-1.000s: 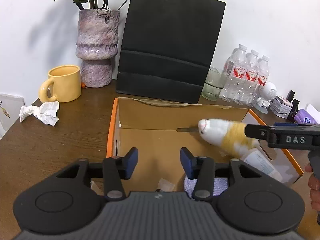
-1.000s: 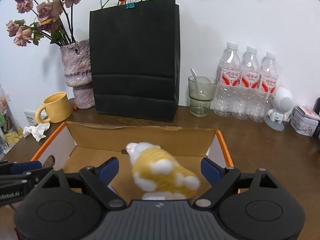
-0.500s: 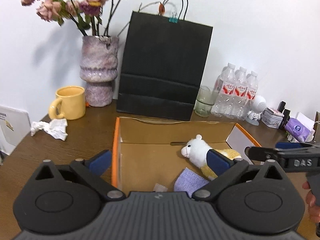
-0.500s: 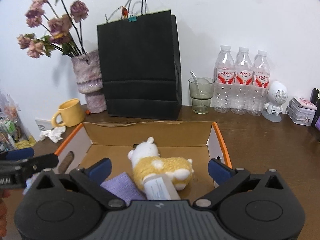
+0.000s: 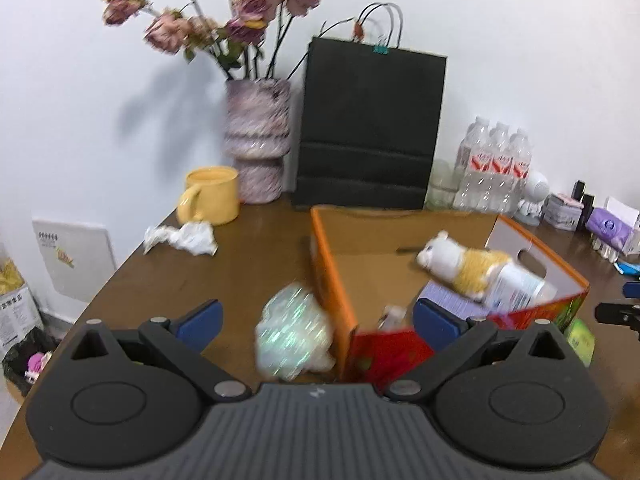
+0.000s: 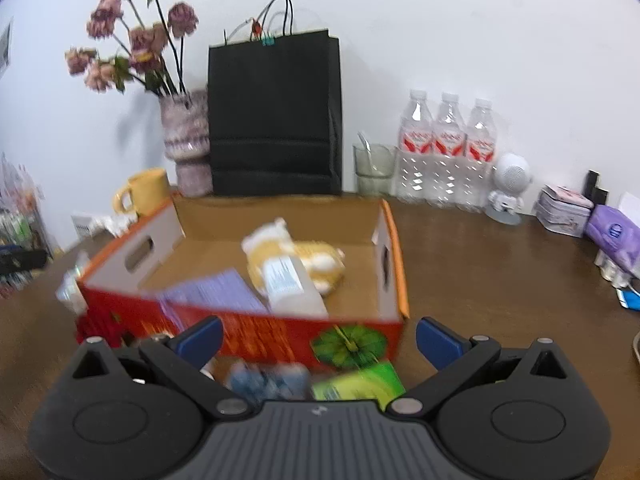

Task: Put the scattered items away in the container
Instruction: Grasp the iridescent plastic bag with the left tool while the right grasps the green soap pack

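Note:
The cardboard box (image 5: pixel 332 268) with orange rim and red front (image 6: pixel 280 332) holds a yellow-and-white plush toy (image 5: pixel 460 264) (image 6: pixel 296 258), a white bottle (image 5: pixel 516 290) (image 6: pixel 290 286) and a purple packet (image 6: pixel 216 292). My left gripper (image 5: pixel 316 318) is open and empty, above a shiny crumpled wrapper (image 5: pixel 294 332) lying on the table just left of the box. My right gripper (image 6: pixel 318 338) is open and empty before the box's front wall. A blue blurred item (image 6: pixel 266 382) and a green packet (image 6: pixel 360 384) lie on the table between its fingers.
A yellow mug (image 5: pixel 210 196), crumpled tissue (image 5: pixel 182 238), flower vase (image 5: pixel 258 148), black paper bag (image 5: pixel 368 132), glass (image 6: pixel 372 168), water bottles (image 6: pixel 446 148), small white robot figure (image 6: pixel 508 182), tins and purple pack (image 6: pixel 612 236) stand around the brown table (image 6: pixel 500 280).
Both grippers have pulled back and up from the box. The plush toy, dropped by the right gripper, lies in the box. The wrapper and the items before the box have come into view.

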Available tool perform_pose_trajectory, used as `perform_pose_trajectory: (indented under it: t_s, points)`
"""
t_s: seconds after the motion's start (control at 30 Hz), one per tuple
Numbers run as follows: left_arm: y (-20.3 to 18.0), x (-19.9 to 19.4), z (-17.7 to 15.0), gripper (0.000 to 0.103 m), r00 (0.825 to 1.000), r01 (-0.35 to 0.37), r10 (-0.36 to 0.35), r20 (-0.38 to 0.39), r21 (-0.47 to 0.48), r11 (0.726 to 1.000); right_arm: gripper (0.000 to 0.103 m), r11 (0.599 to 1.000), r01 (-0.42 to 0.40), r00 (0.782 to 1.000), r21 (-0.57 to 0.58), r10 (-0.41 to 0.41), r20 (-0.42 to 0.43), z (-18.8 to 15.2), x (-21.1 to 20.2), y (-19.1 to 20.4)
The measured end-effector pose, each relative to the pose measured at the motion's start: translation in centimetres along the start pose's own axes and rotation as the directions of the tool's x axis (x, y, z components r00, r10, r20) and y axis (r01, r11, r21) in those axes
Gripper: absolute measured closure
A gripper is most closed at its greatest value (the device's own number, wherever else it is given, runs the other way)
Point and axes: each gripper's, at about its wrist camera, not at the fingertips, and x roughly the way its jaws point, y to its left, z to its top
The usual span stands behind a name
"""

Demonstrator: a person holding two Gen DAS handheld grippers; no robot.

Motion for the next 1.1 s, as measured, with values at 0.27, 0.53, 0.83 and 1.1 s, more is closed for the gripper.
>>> perform_pose_trajectory:
  t_s: [0.27, 0.53, 0.83, 1.1]
  points:
    - [3.0, 2.1, -1.8, 0.0, 0.998, -0.035, 0.03, -0.06, -0.076, 0.997, 0.0, 0.997, 0.077, 0.993, 0.01, -0.076, -0.086, -2.9, 3.0, -0.9]
    - [5.0, 7.2, -1.0, 0.007, 0.99, 0.005, -0.026, -0.14, -0.149, 0.989, 0.0, 0.992, 0.124, 0.985, 0.023, -0.12, -0.123, -3.2, 5.8, -0.9]
    - [5.9, 10.1, -1.7, 0.055, 0.968, 0.087, -0.131, -0.213, -0.203, 0.975, 0.027, 0.994, 0.053, 0.988, 0.1, -0.038, -0.148, -3.7, 6.5, -1.6]
    - [5.7, 8.8, -1.7, 0.066, 0.978, 0.082, -0.115, -0.175, -0.183, 0.98, 0.029, 0.996, 0.064, 0.99, 0.064, -0.055, -0.126, -4.2, 5.6, -0.8]
